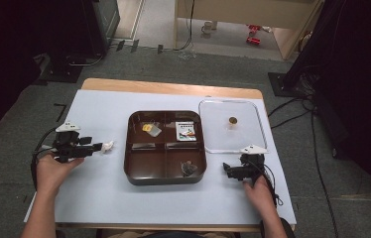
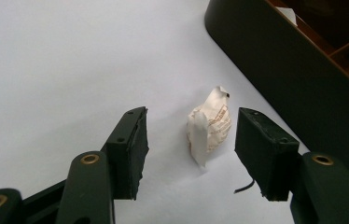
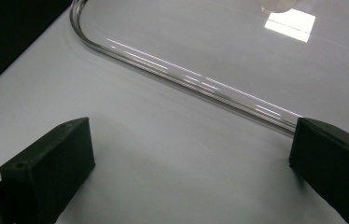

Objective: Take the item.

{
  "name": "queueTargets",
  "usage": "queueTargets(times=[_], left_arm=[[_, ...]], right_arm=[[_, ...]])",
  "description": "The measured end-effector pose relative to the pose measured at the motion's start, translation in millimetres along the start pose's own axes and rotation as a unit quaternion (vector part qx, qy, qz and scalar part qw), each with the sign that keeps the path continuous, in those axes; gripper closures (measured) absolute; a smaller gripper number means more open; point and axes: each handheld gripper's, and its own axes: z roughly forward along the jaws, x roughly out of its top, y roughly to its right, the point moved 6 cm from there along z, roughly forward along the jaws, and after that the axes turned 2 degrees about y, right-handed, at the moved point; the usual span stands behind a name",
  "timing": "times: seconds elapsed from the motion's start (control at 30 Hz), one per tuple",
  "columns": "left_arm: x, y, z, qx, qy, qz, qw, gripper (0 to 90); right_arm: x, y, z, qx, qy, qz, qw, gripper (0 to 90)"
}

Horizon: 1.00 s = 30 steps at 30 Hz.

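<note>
High view first: the left gripper lay on the white table cover to the left of the dark brown tray, its jaws pointing right toward a small crumpled white wrapper that sat just off their tips, between gripper and tray. The right gripper rested on the far side of the tray, below the near edge of the clear lid, and was well apart from the wrapper — so the left hand was plainly the nearer one.

Left gripper view: the jaws stood apart with the wrapper between and slightly ahead of them, neither pad pressing on it. It lay closer to the right-hand pad than to the left-hand one, its long axis running roughly along the jaws' own direction, the pointed end away from the camera. The tray wall rose just beyond it. I judged that a short push forward would centre the piece before any squeeze.

Right gripper view: the jaws stood wide apart over bare cover, nothing between them — the lid's curved rim ran across just ahead.
</note>
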Motion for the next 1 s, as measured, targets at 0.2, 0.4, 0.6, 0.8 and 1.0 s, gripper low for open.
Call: queueTargets(times=[0.2,0.4,0.6,0.8,1.0], left_arm=[[-3.9,-5.6,-4.6,0.005,0.002,-0.004,1.0000,41.2],[-8.1,-12.5,-9.2,0.012,0.005,-0.008,0.9999,39.6],[-15.1,-19.7,-11.0,0.023,0.001,-0.012,0.9997,38.5],[-23.1,-28.4,-8.9,0.036,-0.013,-0.014,0.9992,37.5],[-30.6,-37.1,-5.0,0.052,-0.033,-0.013,0.9980,37.1]], right_arm=[[0.0,0.0,0.0,0.000,0.000,0.000,1.0000,0.0],[0.0,0.0,0.0,0.000,0.000,0.001,1.0000,0.0],[0.1,0.3,0.1,0.000,0.001,0.000,1.0000,0.0],[0.1,0.3,0.1,0.000,0.001,0.000,1.0000,0.0],[0.1,0.3,0.1,0.000,0.001,0.000,1.0000,0.0]])
